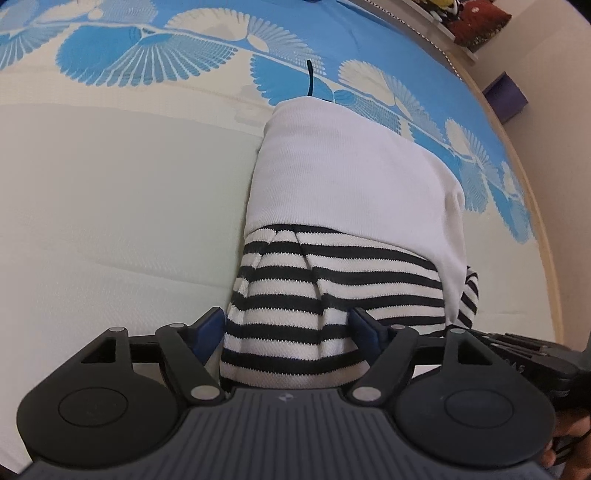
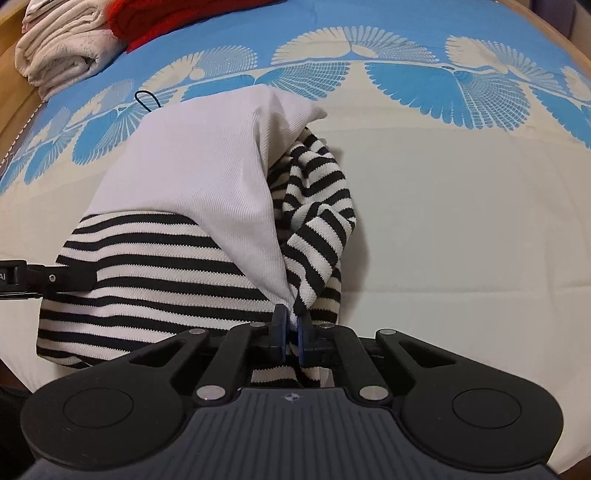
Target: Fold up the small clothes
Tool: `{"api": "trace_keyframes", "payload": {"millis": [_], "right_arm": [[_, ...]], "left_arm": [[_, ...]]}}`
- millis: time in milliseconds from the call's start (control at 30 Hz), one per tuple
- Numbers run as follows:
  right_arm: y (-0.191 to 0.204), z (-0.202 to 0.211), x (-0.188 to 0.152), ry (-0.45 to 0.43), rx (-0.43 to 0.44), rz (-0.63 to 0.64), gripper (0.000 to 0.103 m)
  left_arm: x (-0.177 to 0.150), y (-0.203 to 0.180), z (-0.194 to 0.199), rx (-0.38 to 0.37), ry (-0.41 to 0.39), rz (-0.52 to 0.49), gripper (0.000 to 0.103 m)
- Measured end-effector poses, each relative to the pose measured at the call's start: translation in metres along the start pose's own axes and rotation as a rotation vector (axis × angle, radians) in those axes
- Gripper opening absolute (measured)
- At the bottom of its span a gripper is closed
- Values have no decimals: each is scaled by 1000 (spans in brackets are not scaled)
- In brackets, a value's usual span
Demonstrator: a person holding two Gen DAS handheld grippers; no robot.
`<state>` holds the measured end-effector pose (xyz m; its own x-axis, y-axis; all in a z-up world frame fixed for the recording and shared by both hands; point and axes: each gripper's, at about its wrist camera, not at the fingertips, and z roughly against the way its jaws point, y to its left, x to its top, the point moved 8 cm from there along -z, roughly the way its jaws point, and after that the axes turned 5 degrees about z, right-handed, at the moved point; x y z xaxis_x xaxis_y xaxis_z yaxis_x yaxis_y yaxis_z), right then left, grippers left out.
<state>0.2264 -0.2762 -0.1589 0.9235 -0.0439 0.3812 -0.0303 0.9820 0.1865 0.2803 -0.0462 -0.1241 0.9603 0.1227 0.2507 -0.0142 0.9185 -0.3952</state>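
Observation:
A small garment (image 1: 343, 192) with a plain white part and a black-and-white striped part lies on the bed. In the left wrist view my left gripper (image 1: 286, 332) has its jaws wide apart with the striped fabric (image 1: 288, 314) bunched between them, not pinched. In the right wrist view my right gripper (image 2: 291, 325) is shut on a fold of the garment (image 2: 192, 173) where white and striped cloth meet, lifting its right edge. The left gripper's fingers (image 2: 66, 277) show at the left edge of that view, on the striped part.
The bedsheet (image 2: 443, 221) is cream with a blue fan-pattern border (image 2: 406, 74). Folded white towels (image 2: 62, 48) and a red cloth (image 2: 159, 18) lie at the far left corner. A thin black cord (image 2: 147, 101) lies behind the garment. The wooden bed edge (image 1: 546, 229) runs along the right.

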Motion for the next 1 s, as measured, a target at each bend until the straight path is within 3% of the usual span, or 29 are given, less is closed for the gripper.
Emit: {"api": "trace_keyframes", "payload": {"millis": [233,333,400,567,667,700,733,800,833,900,967,1000], "right_arm": [[0,-1,-3,17,-7,14,4],[-8,-5,-7,49,-70,19,2],[-13,-4,-7,43,-60,-15,2],[-22,27,14,-127,-39,-89,5],[-24,46,23,-215,36,-147,19],[-23,47,25,-217,73,-157,29],[-19,46,24,-203,127,-165,33],[-7,41,19,-149,208,-147,32],[-1,38,16,-133,216,-116,32],[9,33,14,-108,201,-48,32],[14,18,5,-30,167,3,31],[14,12,-2,12,145,17,24]], "left_arm": [[1,0,2,17,-12,-15,84],[3,2,6,23,-26,-16,85],[5,9,12,11,-34,11,85],[21,36,44,-8,-125,92,83],[24,37,62,-69,-153,84,81],[22,33,66,-97,-153,62,78],[20,27,70,-124,-150,26,77],[14,13,72,-153,-138,-65,65],[10,6,70,-156,-127,-110,60],[0,-6,60,-142,-86,-196,39],[-15,-15,40,-83,-14,-289,34],[-21,-17,30,-30,8,-342,34]]}}
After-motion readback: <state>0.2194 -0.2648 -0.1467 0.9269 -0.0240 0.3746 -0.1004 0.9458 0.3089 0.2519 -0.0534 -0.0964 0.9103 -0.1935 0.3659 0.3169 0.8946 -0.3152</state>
